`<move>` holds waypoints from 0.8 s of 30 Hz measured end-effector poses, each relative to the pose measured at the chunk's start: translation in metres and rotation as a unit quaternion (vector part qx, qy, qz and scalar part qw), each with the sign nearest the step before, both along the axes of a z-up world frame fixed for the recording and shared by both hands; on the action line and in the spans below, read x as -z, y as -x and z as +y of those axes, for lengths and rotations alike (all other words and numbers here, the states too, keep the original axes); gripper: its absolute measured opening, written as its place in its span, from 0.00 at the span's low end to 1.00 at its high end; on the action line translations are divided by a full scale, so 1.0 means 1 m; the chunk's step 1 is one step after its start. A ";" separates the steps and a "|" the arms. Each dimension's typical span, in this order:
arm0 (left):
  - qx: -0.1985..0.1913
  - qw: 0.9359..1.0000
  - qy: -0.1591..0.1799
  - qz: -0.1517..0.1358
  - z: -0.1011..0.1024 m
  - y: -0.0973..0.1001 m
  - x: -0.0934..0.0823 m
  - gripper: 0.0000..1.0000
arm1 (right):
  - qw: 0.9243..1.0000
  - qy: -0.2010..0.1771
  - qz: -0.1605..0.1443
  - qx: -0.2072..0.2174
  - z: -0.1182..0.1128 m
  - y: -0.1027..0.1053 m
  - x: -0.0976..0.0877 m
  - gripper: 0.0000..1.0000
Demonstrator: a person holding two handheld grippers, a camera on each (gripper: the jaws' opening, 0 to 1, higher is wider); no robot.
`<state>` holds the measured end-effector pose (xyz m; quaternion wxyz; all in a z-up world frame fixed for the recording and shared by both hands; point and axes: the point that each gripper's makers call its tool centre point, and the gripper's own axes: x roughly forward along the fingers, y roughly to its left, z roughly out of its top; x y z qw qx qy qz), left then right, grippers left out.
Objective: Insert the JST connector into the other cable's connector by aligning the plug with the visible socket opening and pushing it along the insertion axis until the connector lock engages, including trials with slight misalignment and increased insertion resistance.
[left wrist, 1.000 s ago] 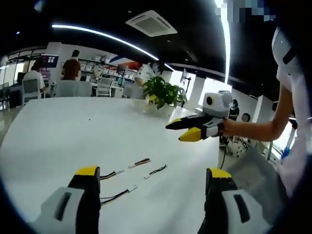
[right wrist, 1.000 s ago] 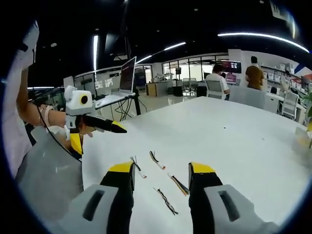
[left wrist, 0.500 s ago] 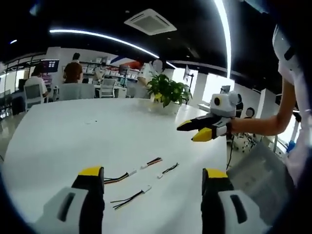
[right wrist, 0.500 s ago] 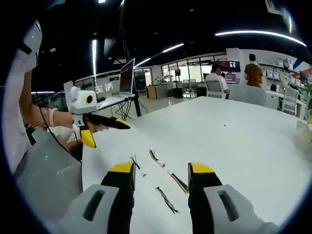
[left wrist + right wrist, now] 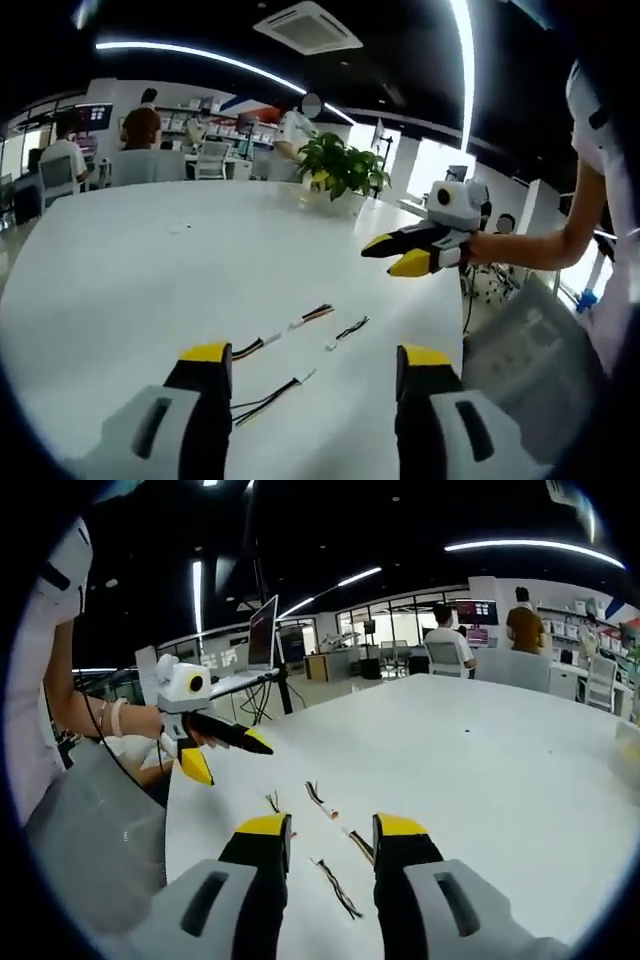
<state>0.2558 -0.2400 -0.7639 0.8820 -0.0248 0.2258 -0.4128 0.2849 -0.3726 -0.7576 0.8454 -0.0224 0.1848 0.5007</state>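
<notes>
Several short wire leads with small white JST connectors lie loose on the white table (image 5: 120, 270). In the left gripper view, one lead (image 5: 290, 327) and a dark lead (image 5: 350, 329) lie ahead of my jaws, and a third lead (image 5: 268, 396) lies between them. My left gripper (image 5: 315, 356) is open and holds nothing. The right gripper (image 5: 398, 253) hovers open above the table's right side. In the right gripper view, two leads (image 5: 318, 798) lie ahead and a dark lead (image 5: 336, 888) lies between the jaws. My right gripper (image 5: 332, 826) is open and holds nothing. The left gripper (image 5: 232, 758) hangs at the left.
A potted plant (image 5: 340, 180) stands at the table's far edge. A person's forearm (image 5: 530, 250) holds the right gripper. A grey panel (image 5: 90, 830) sits beside the table edge. People sit at desks (image 5: 445, 650) in the background, and a laptop (image 5: 255, 645) stands behind.
The jaws of both grippers have come a little closer together, still with nothing between them. Both cameras shifted slightly. The leads have not moved on the table.
</notes>
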 end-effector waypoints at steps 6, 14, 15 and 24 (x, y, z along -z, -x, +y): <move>0.001 1.000 0.003 -0.003 0.001 -0.012 0.004 0.58 | 1.000 0.000 0.010 -0.010 0.008 -0.007 0.007 0.31; 0.006 1.000 0.001 0.000 0.004 -0.025 0.013 0.54 | 0.999 -0.002 0.019 -0.032 0.021 -0.011 0.018 0.24; 0.008 1.000 0.000 0.001 0.004 -0.026 0.015 0.54 | 0.999 -0.002 0.020 -0.034 0.022 -0.011 0.019 0.25; 0.015 1.000 -0.003 -0.003 0.003 -0.037 0.023 0.51 | 0.999 0.002 0.025 -0.044 0.030 -0.014 0.029 0.25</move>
